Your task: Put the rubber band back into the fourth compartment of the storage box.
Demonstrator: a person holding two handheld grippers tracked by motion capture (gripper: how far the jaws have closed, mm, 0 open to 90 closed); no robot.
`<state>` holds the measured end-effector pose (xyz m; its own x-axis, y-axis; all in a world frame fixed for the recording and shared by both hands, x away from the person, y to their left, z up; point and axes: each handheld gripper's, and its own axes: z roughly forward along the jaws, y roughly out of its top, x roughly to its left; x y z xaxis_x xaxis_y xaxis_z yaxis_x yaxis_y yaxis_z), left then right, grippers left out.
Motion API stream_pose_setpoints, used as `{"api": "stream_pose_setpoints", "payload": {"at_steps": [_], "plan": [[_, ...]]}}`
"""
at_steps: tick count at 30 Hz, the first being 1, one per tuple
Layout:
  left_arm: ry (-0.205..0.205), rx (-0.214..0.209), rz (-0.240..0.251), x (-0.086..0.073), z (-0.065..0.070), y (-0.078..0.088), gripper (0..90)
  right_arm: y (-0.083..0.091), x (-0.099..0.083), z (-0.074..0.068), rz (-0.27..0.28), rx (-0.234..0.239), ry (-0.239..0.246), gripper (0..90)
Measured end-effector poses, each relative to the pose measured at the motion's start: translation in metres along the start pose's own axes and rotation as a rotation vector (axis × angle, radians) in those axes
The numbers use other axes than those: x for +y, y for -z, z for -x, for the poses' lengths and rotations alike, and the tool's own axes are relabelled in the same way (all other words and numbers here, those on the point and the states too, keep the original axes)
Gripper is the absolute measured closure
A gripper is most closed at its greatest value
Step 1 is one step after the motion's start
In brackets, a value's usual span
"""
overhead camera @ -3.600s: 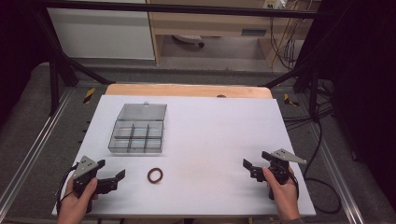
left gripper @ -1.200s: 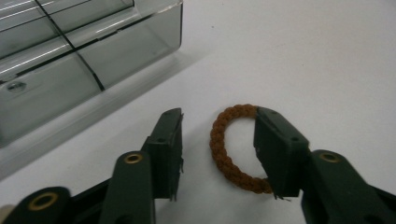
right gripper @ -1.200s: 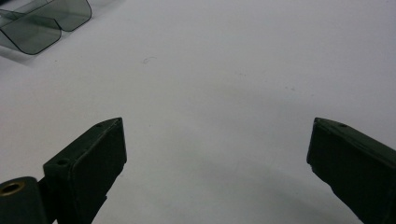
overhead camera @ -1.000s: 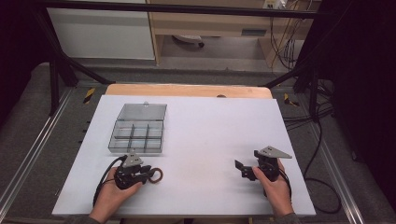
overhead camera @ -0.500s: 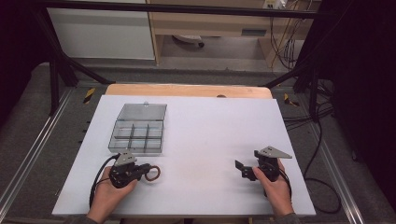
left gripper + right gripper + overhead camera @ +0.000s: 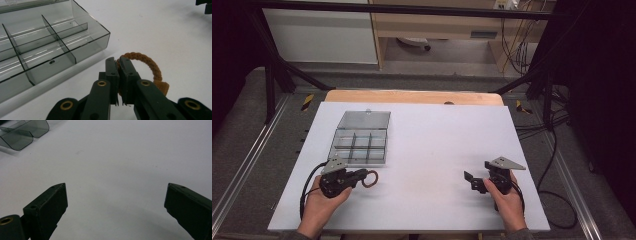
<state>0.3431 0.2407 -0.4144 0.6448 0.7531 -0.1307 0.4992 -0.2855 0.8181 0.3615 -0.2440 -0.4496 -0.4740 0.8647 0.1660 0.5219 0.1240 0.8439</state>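
Since a second ago, my left tool (image 6: 363,174) has closed its jaws on the brown ring (image 6: 371,178) and lifted it slightly off the white tabletop (image 6: 432,145), just below the clear compartment box (image 6: 361,137) in the high view, while my right tool (image 6: 475,180) stays put, well apart at the right. From the left gripper view, my left tool (image 6: 119,65) pinches the ring's (image 6: 147,63) braided band, the box (image 6: 50,50) near at the left. From the right gripper view, my right tool (image 6: 116,202) stands wide open over bare tabletop (image 6: 120,160).
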Motion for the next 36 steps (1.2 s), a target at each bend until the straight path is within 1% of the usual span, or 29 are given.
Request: {"api": "stream_pose_setpoints", "payload": {"at_steps": [7, 13, 14, 16, 19, 23, 27, 31, 33, 36], "plan": [[-0.003, 0.010, 0.013, 0.009, -0.005, 0.006, 85.6, 0.001, 0.000, 0.000, 0.009, 0.009, -0.001, 5.1], [0.003, 0.019, 0.017, 0.020, -0.013, 0.009, 85.7, 0.002, 0.001, 0.000, 0.014, 0.010, -0.003, 5.2], [-0.002, 0.023, 0.014, 0.022, -0.015, 0.010, 85.6, 0.002, 0.001, 0.000, 0.013, 0.011, -0.004, 5.2], [0.004, 0.027, 0.016, 0.026, -0.018, 0.011, 85.7, 0.002, 0.001, 0.000, 0.014, 0.012, -0.003, 5.2], [0.005, 0.040, 0.019, 0.032, -0.024, 0.012, 85.7, 0.002, 0.001, 0.000, 0.015, 0.014, -0.003, 5.2], [0.024, 0.038, 0.030, 0.038, -0.029, 0.014, 85.7, 0.002, 0.001, 0.000, 0.017, 0.016, -0.004, 5.1], [0.031, 0.042, 0.047, 0.044, -0.034, 0.016, 85.7, 0.002, 0.001, -0.001, 0.013, 0.019, -0.005, 5.4], [0.032, 0.048, 0.052, 0.049, -0.038, 0.018, 85.7, 0.002, 0.001, 0.000, 0.014, 0.023, -0.008, 5.2], [0.042, 0.045, 0.056, 0.050, -0.040, 0.019, 85.7, 0.002, 0.001, 0.000, 0.015, 0.025, -0.010, 5.0], [0.076, 0.029, 0.079, 0.051, -0.043, 0.018, 85.7, 0.002, 0.001, 0.001, 0.016, 0.014, -0.011, 4.9]]}}
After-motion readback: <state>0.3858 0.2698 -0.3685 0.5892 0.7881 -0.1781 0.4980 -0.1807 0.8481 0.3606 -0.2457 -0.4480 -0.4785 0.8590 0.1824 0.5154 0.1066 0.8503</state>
